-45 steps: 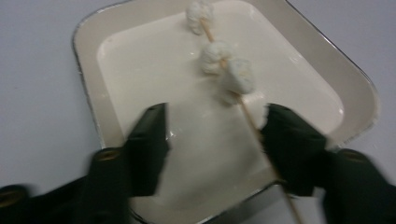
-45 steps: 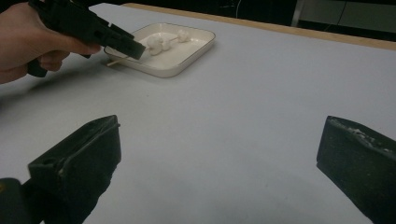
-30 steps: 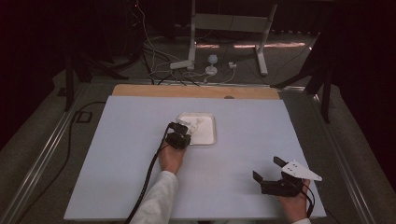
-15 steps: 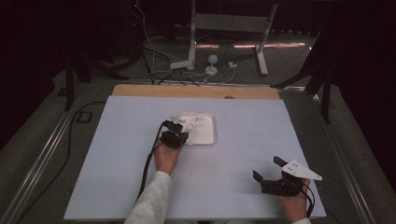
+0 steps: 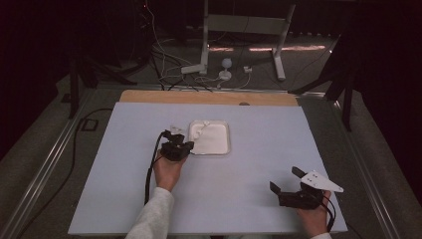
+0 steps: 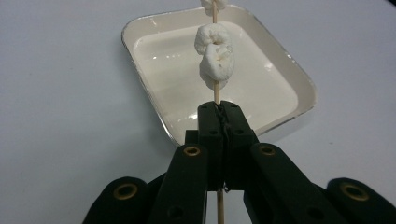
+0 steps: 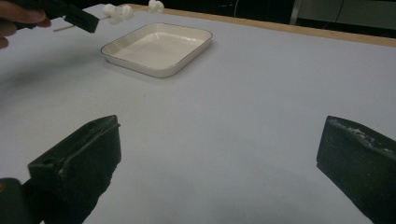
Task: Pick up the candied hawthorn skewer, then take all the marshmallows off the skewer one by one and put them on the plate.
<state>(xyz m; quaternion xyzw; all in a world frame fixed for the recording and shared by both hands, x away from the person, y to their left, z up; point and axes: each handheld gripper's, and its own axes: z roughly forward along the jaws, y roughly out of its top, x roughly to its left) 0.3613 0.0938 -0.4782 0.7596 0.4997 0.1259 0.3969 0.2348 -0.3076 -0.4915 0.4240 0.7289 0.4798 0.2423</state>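
In the high view, the left gripper (image 5: 175, 148) sits just left of the white enamel tray (image 5: 222, 149), clamped on a thin wooden skewer (image 5: 174, 133) whose far end carries white marshmallow pieces (image 5: 175, 128). The right gripper (image 5: 294, 185) rests well apart, near the table's (image 5: 99, 199) front right corner, jaws spread and empty.

In the left gripper view, the jaws are pressed together on the skewer (image 6: 216, 95), which runs straight ahead of them over the tray (image 6: 149, 93). A marshmallow cluster (image 6: 215, 57) sits just beyond the tips, another at the far end.

In the right gripper view, the wide-open jaws frame bare table (image 7: 243, 116); the tray (image 7: 156, 70) lies ahead, with the skewered marshmallows (image 7: 117, 11) up to the left.

The skewer is likely light, stiff and snappable, and the marshmallows soft and squashy, so holding the bare stick behind them seems best.
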